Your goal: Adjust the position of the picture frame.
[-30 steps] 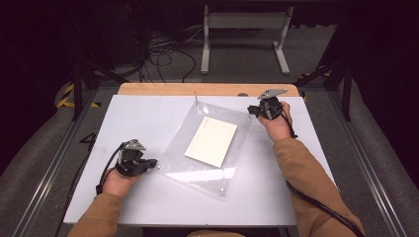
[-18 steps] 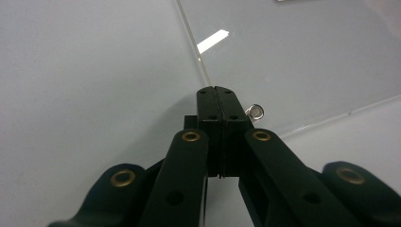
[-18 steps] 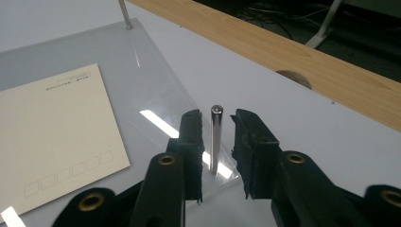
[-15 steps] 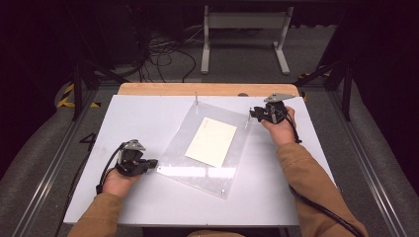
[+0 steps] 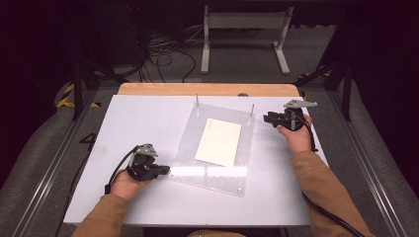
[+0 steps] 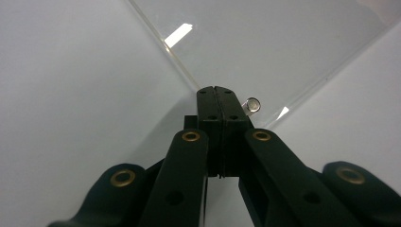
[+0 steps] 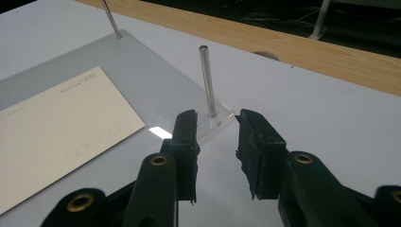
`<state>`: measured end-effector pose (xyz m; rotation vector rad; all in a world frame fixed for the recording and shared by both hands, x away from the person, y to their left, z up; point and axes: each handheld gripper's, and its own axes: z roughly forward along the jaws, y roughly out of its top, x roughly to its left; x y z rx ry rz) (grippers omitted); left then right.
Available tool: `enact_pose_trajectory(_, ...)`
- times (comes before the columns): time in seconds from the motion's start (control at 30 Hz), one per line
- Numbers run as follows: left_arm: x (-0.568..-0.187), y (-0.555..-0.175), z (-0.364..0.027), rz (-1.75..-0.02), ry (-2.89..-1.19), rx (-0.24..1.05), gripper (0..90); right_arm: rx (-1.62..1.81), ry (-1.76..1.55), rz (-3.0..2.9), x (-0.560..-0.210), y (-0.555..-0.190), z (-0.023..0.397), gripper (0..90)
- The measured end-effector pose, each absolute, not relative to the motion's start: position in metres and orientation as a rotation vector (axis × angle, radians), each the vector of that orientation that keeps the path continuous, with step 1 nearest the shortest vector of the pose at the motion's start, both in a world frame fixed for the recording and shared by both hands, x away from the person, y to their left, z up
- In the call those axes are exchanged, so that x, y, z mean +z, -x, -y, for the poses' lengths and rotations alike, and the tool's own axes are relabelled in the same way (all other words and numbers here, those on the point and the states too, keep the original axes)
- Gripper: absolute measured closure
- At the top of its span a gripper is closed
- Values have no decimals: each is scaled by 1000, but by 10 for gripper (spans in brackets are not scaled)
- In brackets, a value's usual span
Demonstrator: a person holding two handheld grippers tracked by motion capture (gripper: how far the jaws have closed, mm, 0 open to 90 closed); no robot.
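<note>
- Since a second ago your right gripper [image 5: 267, 119] has pulled back to the right, away from the clear acrylic plate [image 5: 183, 143]; it was over the plate's far right corner and now sits just beside it. The plate itself looks to have turned a little on the table.
- Your left gripper [image 5: 165, 171] has barely moved and remains at the plate's near left corner.
- Your left jaws are pressed together. In the left gripper view the tips [image 6: 215, 90] meet right at the plate's corner, but you cannot tell from it whether the thin edge is nipped between them or only touched.
- A small metal pin [image 6: 252, 104] shows end-on just beside those closed tips.
- Your right jaws stand apart with nothing between them [image 7: 216, 124]. They point at an upright metal pin [image 7: 206, 80] fixed at the plate's corner, near it but not touching.
- A second upright pin [image 7: 110, 18] stands at the plate's other far corner.
- The plate lies flat and skewed on the white table [image 5: 133, 118].
- A cream card [image 5: 218, 141] with faint printing lies on the plate, nearer its middle, well apart from both grippers.
</note>
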<state>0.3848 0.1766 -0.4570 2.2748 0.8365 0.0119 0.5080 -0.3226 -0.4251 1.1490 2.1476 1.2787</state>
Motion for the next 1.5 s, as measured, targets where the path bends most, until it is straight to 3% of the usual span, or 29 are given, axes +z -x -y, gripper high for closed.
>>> enact_pose_trajectory(0.47,-451,-371,-131,-664,-2358,13,893,1270,-1142,-2160,-427,-516,325,642)
enact_pose_trajectory(0.63,-449,-371,-134,-686,-2305,10,759,1255,-1124,-2153,-426,-529,316,632)
enact_pose_trajectory(1.03,-443,-369,-152,-738,-2187,118,697,1176,-1069,-2150,-423,-564,290,657)
enact_pose_trajectory(1.33,-441,-366,-162,-760,-2171,144,697,1180,-1092,-2166,-434,-577,280,713)
enact_pose_trajectory(1.5,-443,-366,-164,-770,-2165,132,697,1147,-1070,-2183,-436,-579,281,842)
